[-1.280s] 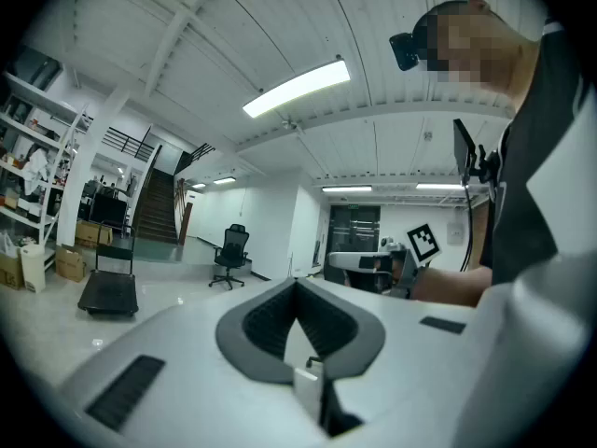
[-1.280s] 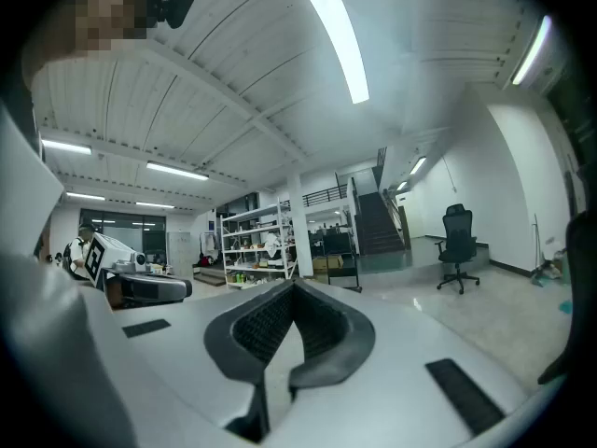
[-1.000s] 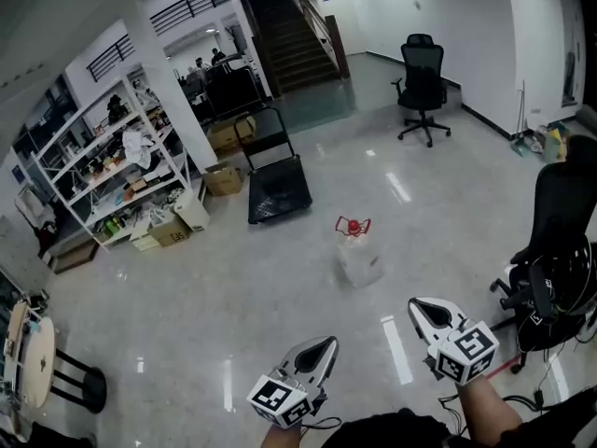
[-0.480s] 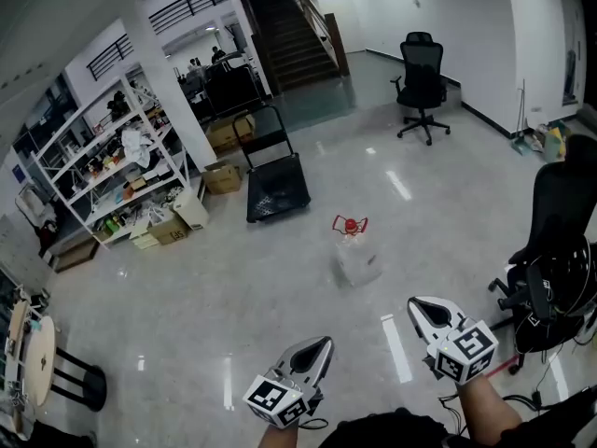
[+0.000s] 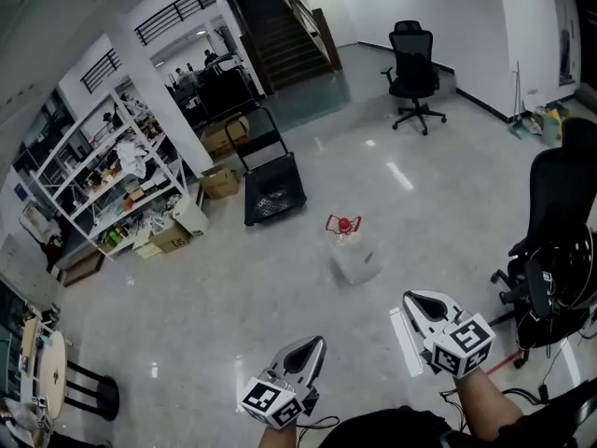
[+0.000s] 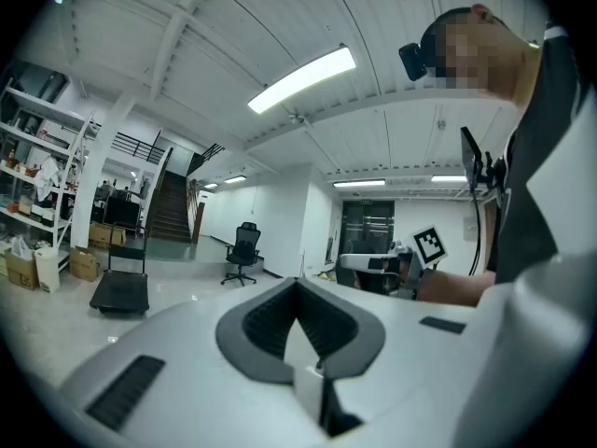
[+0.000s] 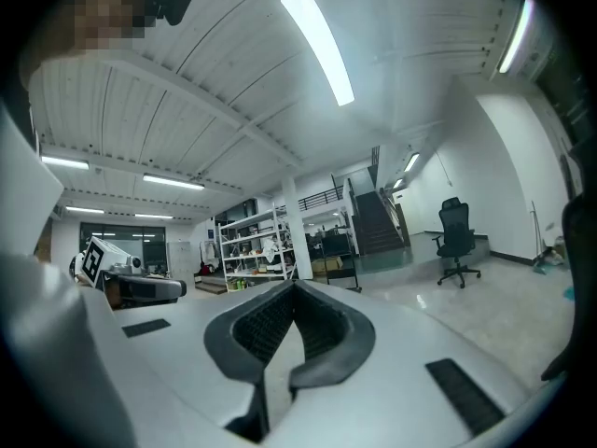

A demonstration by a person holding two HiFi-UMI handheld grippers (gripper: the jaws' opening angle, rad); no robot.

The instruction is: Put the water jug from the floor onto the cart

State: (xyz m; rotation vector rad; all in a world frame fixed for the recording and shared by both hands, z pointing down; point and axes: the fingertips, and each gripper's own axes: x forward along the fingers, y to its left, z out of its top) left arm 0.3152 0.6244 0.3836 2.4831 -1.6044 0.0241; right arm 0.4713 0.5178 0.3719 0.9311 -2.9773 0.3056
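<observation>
A clear water jug (image 5: pixel 353 255) with a red handle stands on the shiny floor in the middle of the head view. Beyond it to the left sits a black flat cart (image 5: pixel 272 192) with an upright push handle; the cart (image 6: pixel 119 291) also shows at the left of the left gripper view. My left gripper (image 5: pixel 309 352) and right gripper (image 5: pixel 419 303) are held low at the bottom of the head view, well short of the jug. Both are shut with nothing between their jaws. The jug is hidden in both gripper views.
White shelves (image 5: pixel 112 180) with cardboard boxes line the left side. A black office chair (image 5: pixel 414 77) stands far back, another black chair (image 5: pixel 560 241) close at the right. A staircase (image 5: pixel 280 35) rises at the back. A round stool (image 5: pixel 56 381) is at lower left.
The whole view has shifted slightly: jug and cart sit a little lower-left in the frame, and both grippers have moved forward across the floor. Both stay shut.
</observation>
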